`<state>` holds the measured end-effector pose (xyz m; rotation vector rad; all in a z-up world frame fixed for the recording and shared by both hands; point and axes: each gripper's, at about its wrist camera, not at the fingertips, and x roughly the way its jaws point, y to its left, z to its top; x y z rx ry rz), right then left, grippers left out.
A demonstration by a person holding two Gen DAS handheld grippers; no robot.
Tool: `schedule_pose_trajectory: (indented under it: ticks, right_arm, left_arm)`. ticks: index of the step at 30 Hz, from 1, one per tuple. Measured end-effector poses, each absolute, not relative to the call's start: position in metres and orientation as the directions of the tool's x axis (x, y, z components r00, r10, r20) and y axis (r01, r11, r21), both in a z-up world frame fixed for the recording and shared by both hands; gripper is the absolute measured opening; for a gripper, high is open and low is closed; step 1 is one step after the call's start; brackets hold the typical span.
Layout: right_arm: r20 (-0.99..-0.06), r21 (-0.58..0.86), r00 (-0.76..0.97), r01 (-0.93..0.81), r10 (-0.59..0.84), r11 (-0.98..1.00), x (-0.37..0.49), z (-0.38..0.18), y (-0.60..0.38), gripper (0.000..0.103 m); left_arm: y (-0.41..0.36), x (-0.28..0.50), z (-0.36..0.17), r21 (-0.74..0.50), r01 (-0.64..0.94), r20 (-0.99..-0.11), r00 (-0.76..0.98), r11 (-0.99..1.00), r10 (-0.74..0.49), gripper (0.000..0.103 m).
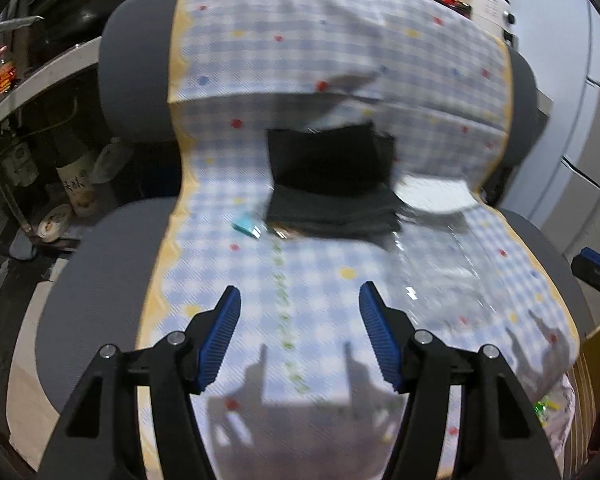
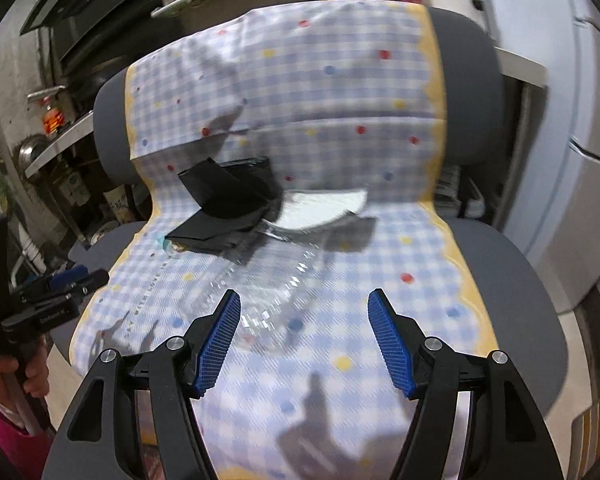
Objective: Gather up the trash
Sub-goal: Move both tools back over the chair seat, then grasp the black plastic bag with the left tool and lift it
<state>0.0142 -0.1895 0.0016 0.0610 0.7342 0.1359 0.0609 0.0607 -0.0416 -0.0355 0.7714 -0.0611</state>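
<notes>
A grey chair is draped with a blue checked cloth (image 1: 320, 296) (image 2: 340, 360). On its seat lies a black folded bag (image 1: 328, 168) (image 2: 228, 200), a clear crumpled plastic bottle (image 1: 440, 276) (image 2: 268, 300), a white paper piece (image 1: 432, 196) (image 2: 320, 208) and a small teal wrapper (image 1: 246, 226) (image 2: 166, 245). My left gripper (image 1: 300, 340) is open and empty above the seat's front. My right gripper (image 2: 304, 340) is open and empty, its left finger just over the bottle's near end. The right gripper shows at the left wrist view's right edge (image 1: 596, 272); the left gripper shows at the right wrist view's left edge (image 2: 52, 292).
Shelves with bottles, jars and bowls (image 1: 60, 184) stand left of the chair. A white appliance and cabinet (image 2: 580, 160) stand to the right. A striped bag edge (image 1: 584, 384) sits at the chair's front right.
</notes>
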Motion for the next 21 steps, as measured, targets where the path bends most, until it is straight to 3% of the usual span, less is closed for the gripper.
schedule_pose_trajectory:
  ticks: [15, 19, 21]
  right_arm:
    - [-0.648, 0.118, 0.748, -0.087, 0.143, 0.989, 0.096, -0.009, -0.189, 0.067]
    - [-0.676, 0.127, 0.726, -0.054, 0.126, 0.99, 0.102, -0.022, -0.205, 0.067]
    - [-0.678, 0.135, 0.723, -0.057, 0.134, 0.989, 0.105, -0.023, -0.207, 0.067]
  left_arm:
    - [0.078, 0.242, -0.027, -0.028, -0.052, -0.659, 0.752, 0.998, 0.021, 0.06]
    - [0.067, 0.271, -0.045, -0.007, -0.048, -0.691, 0.722, 0.999, 0.03, 0.06]
    - [0.064, 0.271, -0.056, 0.008, -0.032, -0.721, 0.692, 0.999, 0.028, 0.055]
